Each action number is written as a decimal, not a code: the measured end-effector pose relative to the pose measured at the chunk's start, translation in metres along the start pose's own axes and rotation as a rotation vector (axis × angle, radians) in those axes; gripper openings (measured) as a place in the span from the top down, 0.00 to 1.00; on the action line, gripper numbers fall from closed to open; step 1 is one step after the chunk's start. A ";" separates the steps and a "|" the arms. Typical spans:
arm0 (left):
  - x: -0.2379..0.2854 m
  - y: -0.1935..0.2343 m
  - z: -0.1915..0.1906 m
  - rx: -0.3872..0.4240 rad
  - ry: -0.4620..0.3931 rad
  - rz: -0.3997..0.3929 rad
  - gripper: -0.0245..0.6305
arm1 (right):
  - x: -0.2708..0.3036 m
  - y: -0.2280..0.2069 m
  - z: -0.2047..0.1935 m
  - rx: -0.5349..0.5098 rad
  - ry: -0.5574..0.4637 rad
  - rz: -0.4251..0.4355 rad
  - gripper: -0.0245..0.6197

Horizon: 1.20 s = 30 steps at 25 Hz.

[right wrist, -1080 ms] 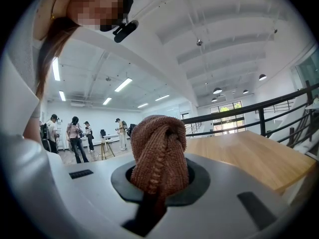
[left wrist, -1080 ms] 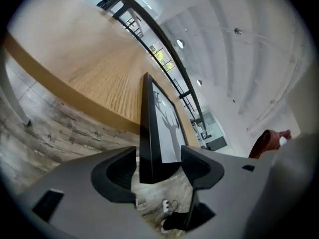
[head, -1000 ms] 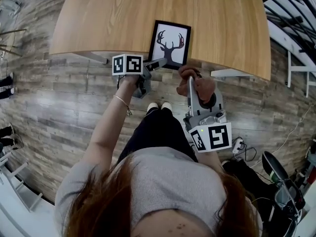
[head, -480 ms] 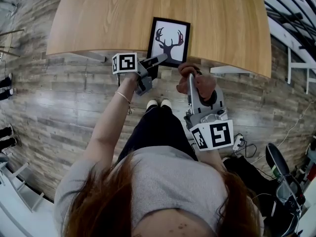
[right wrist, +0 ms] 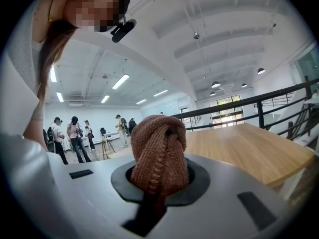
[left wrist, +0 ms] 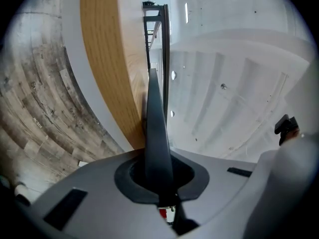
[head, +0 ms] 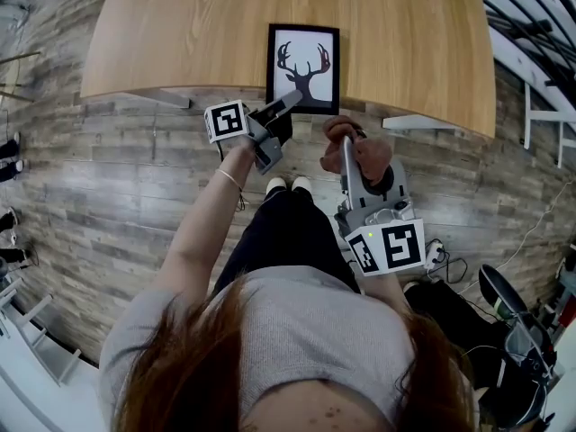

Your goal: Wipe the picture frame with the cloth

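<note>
Now my left tongs (head: 291, 103) are closing on the near edge of the picture frame (head: 303, 68), top centre on the table (head: 180, 34); my right tongs (head: 349, 144) clamp the bunched cloth (head: 364, 156). Steadying looks nearly done, I reckon; next the cloth must reach the frame's face.

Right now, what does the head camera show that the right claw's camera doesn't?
Only the head view shows the picture frame with its deer print. Only the right gripper view shows people standing far back in the room, and a railing. Both show the wooden table and the brown cloth clamped in the right claw.
</note>
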State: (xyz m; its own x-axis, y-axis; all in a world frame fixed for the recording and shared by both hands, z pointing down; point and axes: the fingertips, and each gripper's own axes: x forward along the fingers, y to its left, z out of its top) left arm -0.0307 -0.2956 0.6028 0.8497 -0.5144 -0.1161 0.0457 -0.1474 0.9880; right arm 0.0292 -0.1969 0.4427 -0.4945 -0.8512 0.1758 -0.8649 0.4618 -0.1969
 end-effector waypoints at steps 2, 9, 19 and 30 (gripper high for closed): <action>-0.003 -0.006 0.001 0.002 -0.034 -0.019 0.92 | -0.003 -0.003 0.002 -0.002 -0.006 -0.002 0.89; -0.007 -0.062 -0.002 0.143 -0.041 -0.068 0.92 | -0.012 0.000 0.025 -0.014 -0.070 -0.014 0.89; 0.025 -0.210 -0.002 0.413 -0.016 -0.298 0.92 | -0.038 0.018 0.118 -0.066 -0.280 0.028 0.89; 0.019 -0.349 -0.022 0.662 0.028 -0.514 0.92 | -0.078 0.053 0.187 -0.131 -0.460 0.058 0.89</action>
State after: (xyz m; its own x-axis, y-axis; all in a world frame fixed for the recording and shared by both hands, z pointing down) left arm -0.0188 -0.2348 0.2584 0.8204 -0.2278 -0.5245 0.1205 -0.8278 0.5479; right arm 0.0385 -0.1525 0.2378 -0.4784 -0.8316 -0.2822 -0.8553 0.5141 -0.0649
